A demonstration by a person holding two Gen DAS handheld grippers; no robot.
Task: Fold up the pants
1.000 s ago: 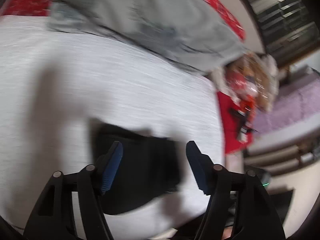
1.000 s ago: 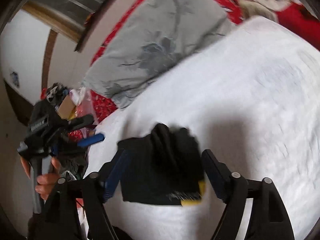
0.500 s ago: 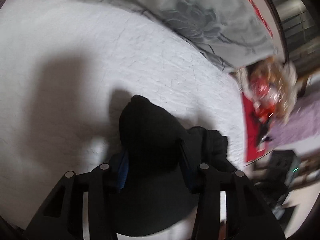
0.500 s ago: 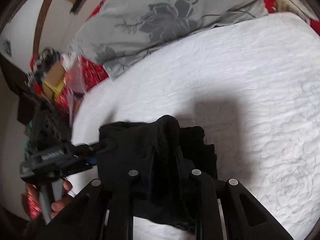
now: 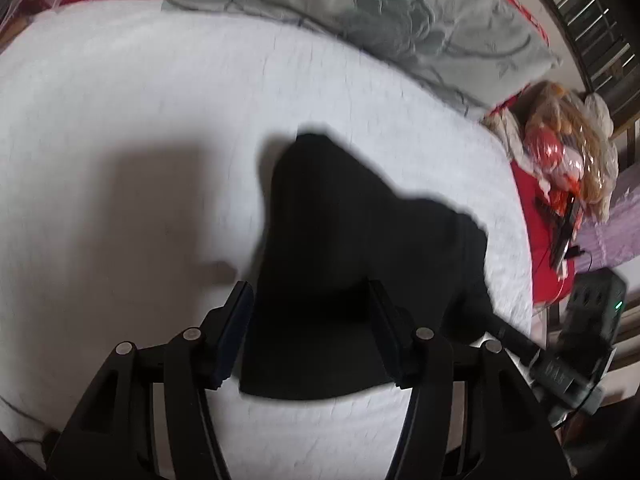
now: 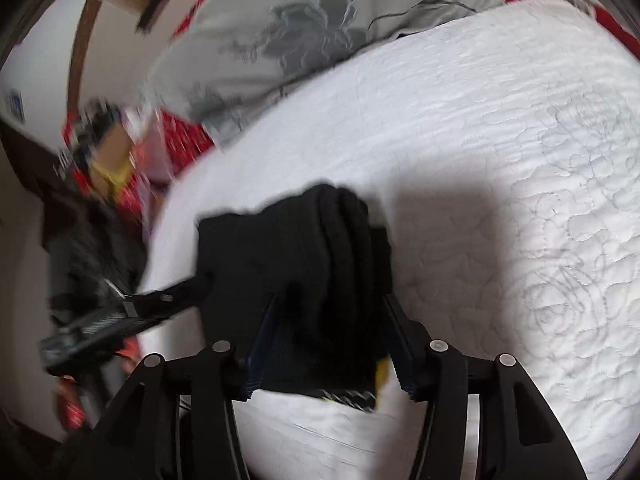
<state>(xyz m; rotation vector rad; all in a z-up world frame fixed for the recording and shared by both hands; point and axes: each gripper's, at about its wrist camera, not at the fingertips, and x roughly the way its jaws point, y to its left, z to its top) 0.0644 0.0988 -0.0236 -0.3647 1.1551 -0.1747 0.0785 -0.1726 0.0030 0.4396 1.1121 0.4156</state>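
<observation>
Where things lie: while both tools hover low over it, your black pants [image 5: 340,240] sit as a small thick bundle on the white quilted bedspread [image 5: 120,120], near the bed's side edge and well short of the grey floral pillow [image 5: 380,20].
Left gripper [image 5: 310,312]: its jaws have just been opening; they straddle the near end of the bundle, and the blue pad [image 5: 236,328] on one side stands just clear of the cloth. The other pad is lost against black fabric, so you are most likely not clamping.
Right gripper [image 6: 326,336]: its jaws have also just been opening, astride the stacked fold edges [image 6: 344,216]. Blur hides whether either pad rests on the cloth.
Handling: expect soft, limp, light fabric. The layers look loose and rounded, so they will likely slump or fan apart if you lift by the top layer alone.
Where to take hold: pinch through the full stack at the near corners, one tool per corner, not at the humped middle.
Watch: a yellow tag [image 6: 382,372] peeks out by your right jaw; avoid gripping only that.
</observation>
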